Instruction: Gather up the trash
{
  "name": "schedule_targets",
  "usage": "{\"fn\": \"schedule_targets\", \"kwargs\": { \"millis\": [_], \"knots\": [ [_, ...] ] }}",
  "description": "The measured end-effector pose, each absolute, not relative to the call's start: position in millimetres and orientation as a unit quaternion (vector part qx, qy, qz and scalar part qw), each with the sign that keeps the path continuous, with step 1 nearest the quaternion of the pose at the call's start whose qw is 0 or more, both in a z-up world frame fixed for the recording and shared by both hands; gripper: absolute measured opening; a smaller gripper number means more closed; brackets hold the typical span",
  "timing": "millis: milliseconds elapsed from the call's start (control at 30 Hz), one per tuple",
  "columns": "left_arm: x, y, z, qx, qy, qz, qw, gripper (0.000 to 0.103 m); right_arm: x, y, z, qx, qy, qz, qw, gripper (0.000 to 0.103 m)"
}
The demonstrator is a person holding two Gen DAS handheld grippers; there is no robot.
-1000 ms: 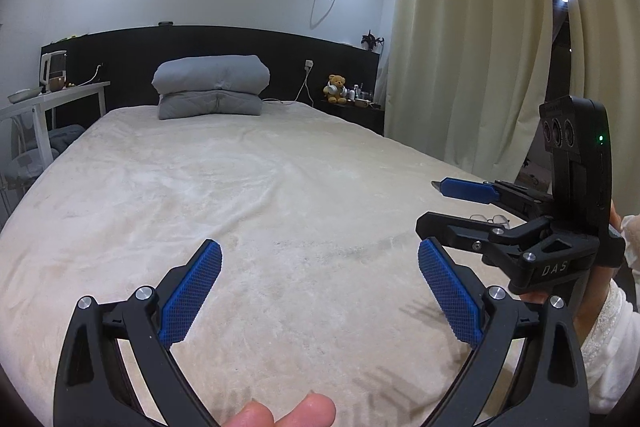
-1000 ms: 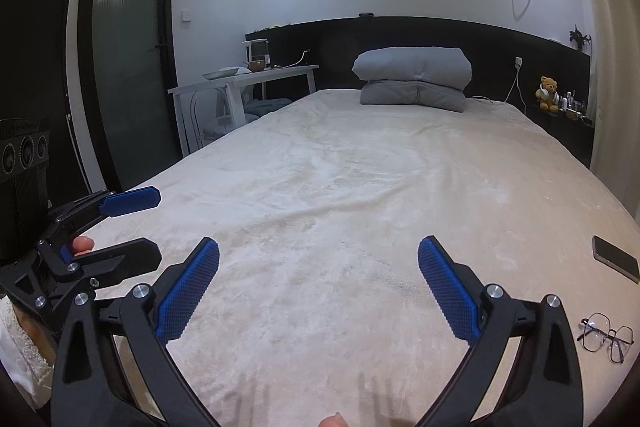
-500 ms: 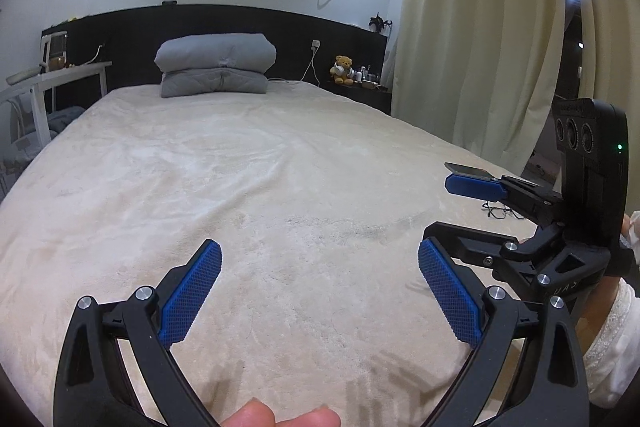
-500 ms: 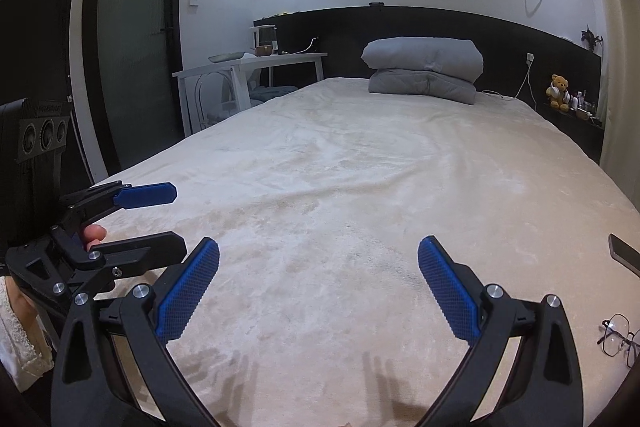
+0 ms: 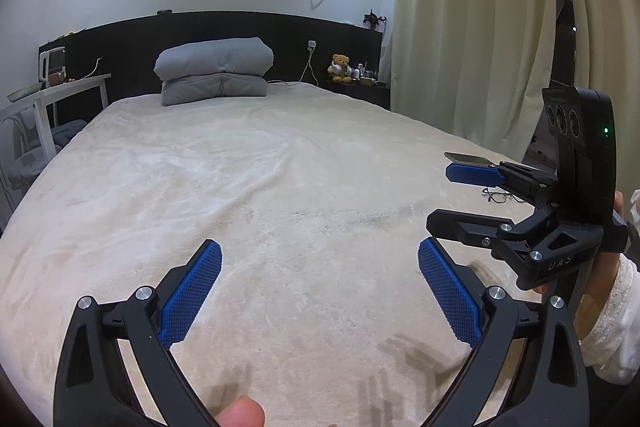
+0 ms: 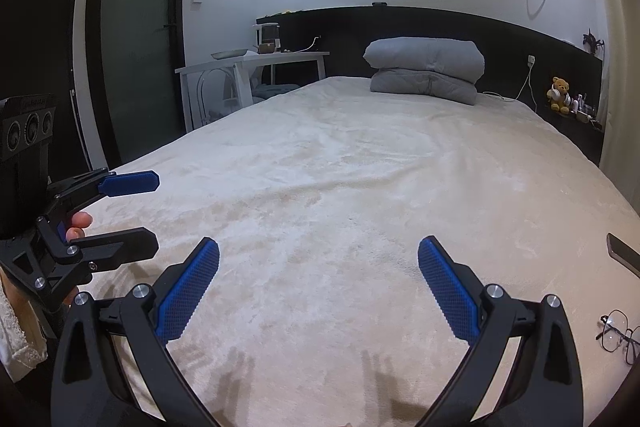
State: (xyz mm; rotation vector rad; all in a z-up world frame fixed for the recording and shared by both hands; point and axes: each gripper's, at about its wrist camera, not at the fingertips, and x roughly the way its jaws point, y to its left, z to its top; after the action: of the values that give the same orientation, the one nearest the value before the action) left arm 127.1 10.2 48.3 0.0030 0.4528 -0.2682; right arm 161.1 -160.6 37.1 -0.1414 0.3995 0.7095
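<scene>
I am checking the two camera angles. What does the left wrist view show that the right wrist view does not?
Only the left wrist view: cream curtains and the open right gripper from its side. Only the right wrist view: a dark glass door and the open left gripper. Both: the bed, folded grey duvet, teddy bear, eyeglasses and phone.
</scene>
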Motion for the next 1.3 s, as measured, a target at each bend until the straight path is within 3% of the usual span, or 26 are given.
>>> {"fn": "schedule_targets", "kwargs": {
  "millis": [1300],
  "knots": [
    [134.5,12.4,45.2,-0.009,0.237,-0.12,0.964,0.097,167.2,-161.8,36.0,-0.062,0.205,0.355,0.91,0.098]
  ]
}}
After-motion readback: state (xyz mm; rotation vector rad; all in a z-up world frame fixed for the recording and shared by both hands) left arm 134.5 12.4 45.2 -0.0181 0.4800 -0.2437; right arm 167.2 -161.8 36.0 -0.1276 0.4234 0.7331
